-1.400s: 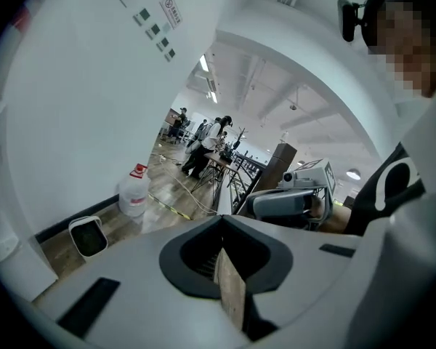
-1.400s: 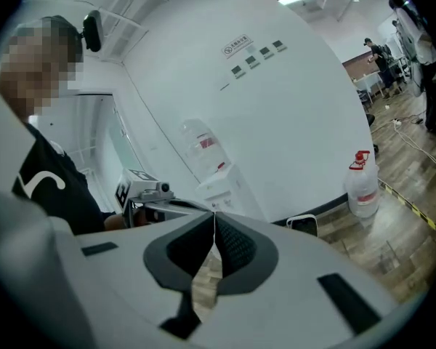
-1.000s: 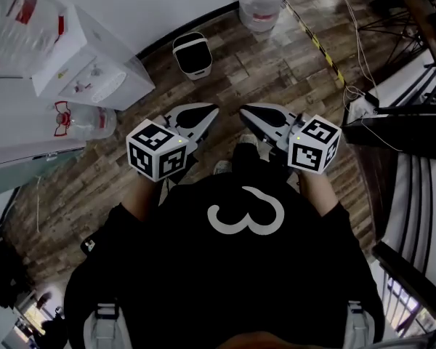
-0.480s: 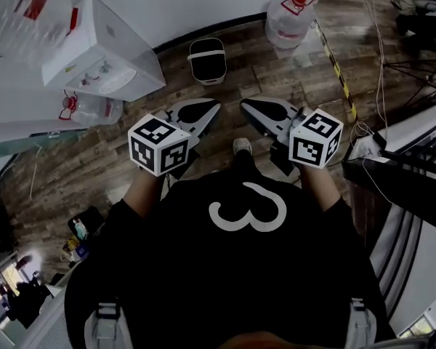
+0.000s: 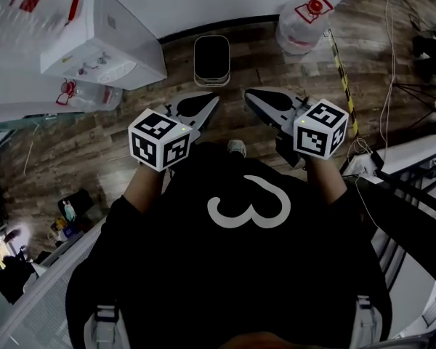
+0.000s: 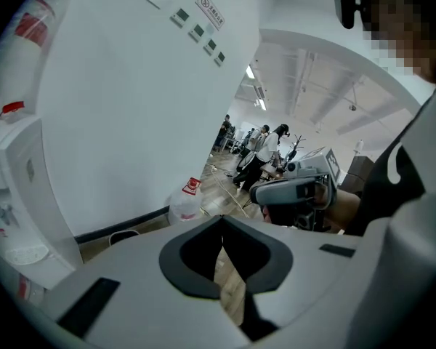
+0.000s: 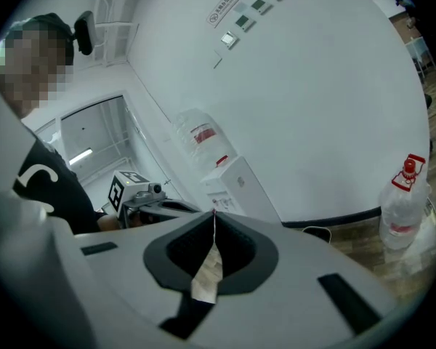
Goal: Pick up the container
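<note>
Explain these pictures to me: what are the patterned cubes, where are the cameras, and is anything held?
There is no robot: a person standing on a wooden floor holds a two-jawed hand tool in each hand, the left gripper and the right gripper. The patterned cubes are parts of those tools. One picture looks steeply down from the person's head; the other two come from cameras riding on each tool, looking along its jaws. Both pairs of jaws are shut, with nothing between them. On the floor by the wall stand a small dark bin with a white rim, a big water bottle and a white water dispenser. Nothing is held.
</note>
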`<state>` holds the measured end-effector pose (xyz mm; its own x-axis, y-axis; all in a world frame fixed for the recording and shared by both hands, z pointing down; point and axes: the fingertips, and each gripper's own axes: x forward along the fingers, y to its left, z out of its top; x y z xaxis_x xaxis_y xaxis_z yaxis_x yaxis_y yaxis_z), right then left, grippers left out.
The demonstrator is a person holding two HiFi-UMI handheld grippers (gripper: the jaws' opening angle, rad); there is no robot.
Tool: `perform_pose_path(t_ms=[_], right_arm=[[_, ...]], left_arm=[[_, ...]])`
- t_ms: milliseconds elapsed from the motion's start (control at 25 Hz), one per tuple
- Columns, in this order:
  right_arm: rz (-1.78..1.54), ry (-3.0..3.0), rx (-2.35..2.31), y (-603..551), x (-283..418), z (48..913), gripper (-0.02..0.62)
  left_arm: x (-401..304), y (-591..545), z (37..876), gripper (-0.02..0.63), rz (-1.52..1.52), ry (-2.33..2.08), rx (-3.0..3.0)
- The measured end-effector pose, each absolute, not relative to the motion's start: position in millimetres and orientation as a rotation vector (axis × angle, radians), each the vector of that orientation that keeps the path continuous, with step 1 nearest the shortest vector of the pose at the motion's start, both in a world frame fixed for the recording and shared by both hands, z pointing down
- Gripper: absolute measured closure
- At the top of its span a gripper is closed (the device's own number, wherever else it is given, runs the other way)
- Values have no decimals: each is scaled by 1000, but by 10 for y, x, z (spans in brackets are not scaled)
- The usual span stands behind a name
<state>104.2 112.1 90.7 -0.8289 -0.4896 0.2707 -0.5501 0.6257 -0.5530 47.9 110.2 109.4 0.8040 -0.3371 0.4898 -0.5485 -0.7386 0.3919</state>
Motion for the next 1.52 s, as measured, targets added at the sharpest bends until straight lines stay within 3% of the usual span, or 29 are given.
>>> perform_pose_path(t_ms=[1000,1440,1520], right_arm=[[1258,-2560,759,30,639,2185,571],[1350,-2450,747,-364,629,3287,568],[1376,-2413,741,-360,632,3559,565]], left_arm=[[-9,59,2451,588,547,-621,2207],[-222,-402,3454,584,646,-653,2223],[-256,-428,3674,559,646,-654,2205]])
